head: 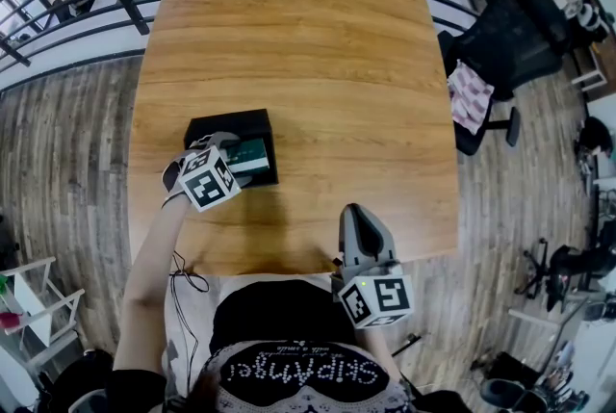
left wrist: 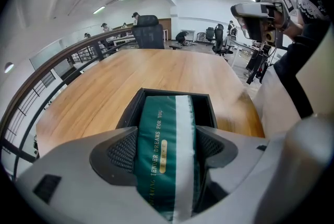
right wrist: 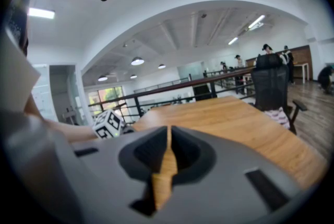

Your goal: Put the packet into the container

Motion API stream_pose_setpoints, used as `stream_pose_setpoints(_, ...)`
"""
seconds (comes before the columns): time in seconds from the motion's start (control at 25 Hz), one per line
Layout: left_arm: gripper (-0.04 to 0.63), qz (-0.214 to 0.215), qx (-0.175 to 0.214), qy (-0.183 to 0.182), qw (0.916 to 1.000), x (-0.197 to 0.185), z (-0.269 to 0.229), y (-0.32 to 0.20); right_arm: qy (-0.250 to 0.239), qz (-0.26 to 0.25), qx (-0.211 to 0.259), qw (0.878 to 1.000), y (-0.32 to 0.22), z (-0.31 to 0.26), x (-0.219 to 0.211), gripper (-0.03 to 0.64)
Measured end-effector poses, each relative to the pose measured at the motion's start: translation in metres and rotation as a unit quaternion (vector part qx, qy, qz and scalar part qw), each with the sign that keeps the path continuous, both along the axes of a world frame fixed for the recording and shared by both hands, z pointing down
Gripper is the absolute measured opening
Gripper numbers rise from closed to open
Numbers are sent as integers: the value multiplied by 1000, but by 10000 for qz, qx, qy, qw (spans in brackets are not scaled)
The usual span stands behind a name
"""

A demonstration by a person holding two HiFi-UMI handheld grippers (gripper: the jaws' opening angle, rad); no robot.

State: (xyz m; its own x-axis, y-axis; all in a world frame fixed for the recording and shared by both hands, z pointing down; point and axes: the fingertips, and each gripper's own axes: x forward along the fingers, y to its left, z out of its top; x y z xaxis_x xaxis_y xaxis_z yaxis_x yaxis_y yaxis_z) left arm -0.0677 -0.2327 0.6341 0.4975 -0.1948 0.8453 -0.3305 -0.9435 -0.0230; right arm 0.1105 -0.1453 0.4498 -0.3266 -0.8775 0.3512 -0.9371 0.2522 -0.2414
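Head view: L gripper [head: 234,167] is over a black container [head: 226,124] at the front-left of the table [head: 308,64]. Only a bit of green packet [head: 248,156] shows past the marker cube. R gripper [head: 356,226] hangs over the table's front edge, well apart from the container.

L gripper view gives what the head view can't. The L gripper [left wrist: 167,147] jaws stand part open, pads pressed on both long sides of the packet [left wrist: 156,134]. The packet is green w/ a white stripe and gold print running lengthwise. Its long axis runs along the jaws, straight away from the cam. The far end pokes into the open container [left wrist: 130,110]; can't tell if it touches the bottom. The near end is still between the pads.

R gripper view: R gripper [right wrist: 168,155] jaws are nearly together, only a sliver of table showing between them, nothing held. The L cube [right wrist: 109,122] shows at left.
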Motion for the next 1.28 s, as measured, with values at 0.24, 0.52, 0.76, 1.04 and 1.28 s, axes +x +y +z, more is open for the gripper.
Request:
stream_pose_setpoints(0.24,359,27,-57,-177,9998,2,4,-2,-9,3,-5,10000,0,-1,0,43)
stream_pose_setpoints(0.52,359,-13,17,-135,9999,3,8,-5,-35,-60,-4,10000,-2,3,-4,43)
stream_pose_setpoints(0.76,359,-6,-13,-121,9999,3,10,-4,-54,-138,18,9999,-1,3,-10,43)
stream_pose_setpoints(1.04,359,-3,-30,-173,9998,1,9,-4,-42,-116,82,9999,-1,-2,-10,43)
stream_pose_setpoints(1.28,360,-52,-11,-201,9998,1,5,-3,-57,-95,67,9999,1,-2,-8,44)
